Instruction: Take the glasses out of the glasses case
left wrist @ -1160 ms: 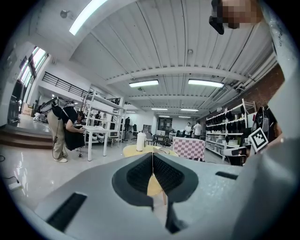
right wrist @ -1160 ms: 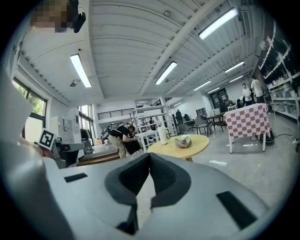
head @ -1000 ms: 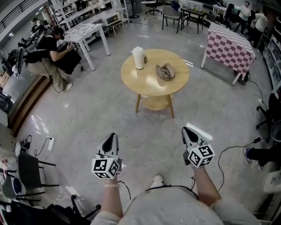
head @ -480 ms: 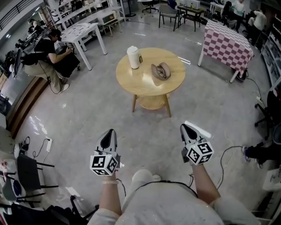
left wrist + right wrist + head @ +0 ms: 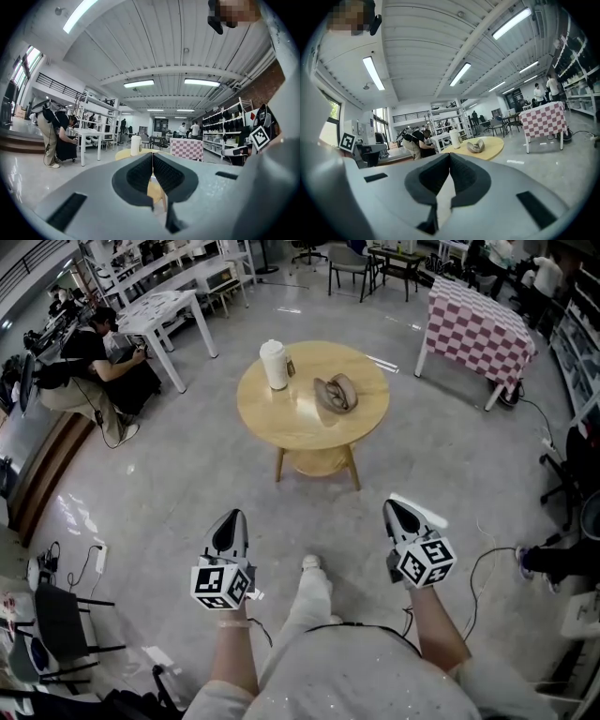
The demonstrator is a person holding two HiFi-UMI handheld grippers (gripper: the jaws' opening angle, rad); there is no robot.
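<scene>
Open workshop hall, grey polished floor. A round light-wood table [image 5: 298,426] is standing well ahead of the person. Right of the table's centre, the brown soft glasses case [image 5: 335,392] is lying, and a white lidded cup [image 5: 273,364] is sitting by the table's far-left edge. The glasses themselves are too small to tell. The left gripper [image 5: 232,518] and right gripper [image 5: 397,511] are both hanging well short of the table, jaws pressed together and gripping nothing.

Judgement: the approach comes first. Jaws should be parting before reaching the table, one steadying the case, the other lifting the glasses by the frame.
</scene>
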